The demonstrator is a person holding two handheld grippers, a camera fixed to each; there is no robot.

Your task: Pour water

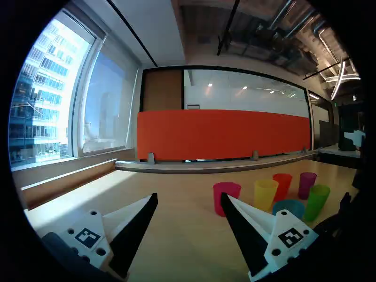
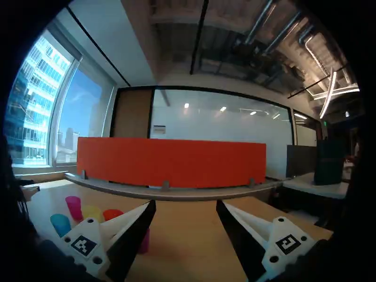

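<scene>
We are in an office. Ahead of the left gripper a long wooden desk runs to an orange divider panel, with a glass-walled room behind it. To that gripper's left, tall windows look onto high-rise towers. Overhead we see exposed pipes and strip lights on an open, unfinished ceiling. Off to the right of the right gripper stands another desk.

Left gripper hovers above the wooden surface, fingers spread wide, nothing between them. At four o'clock, six coloured cups cluster together; the pink cup stands just behind the right fingertip.
</scene>
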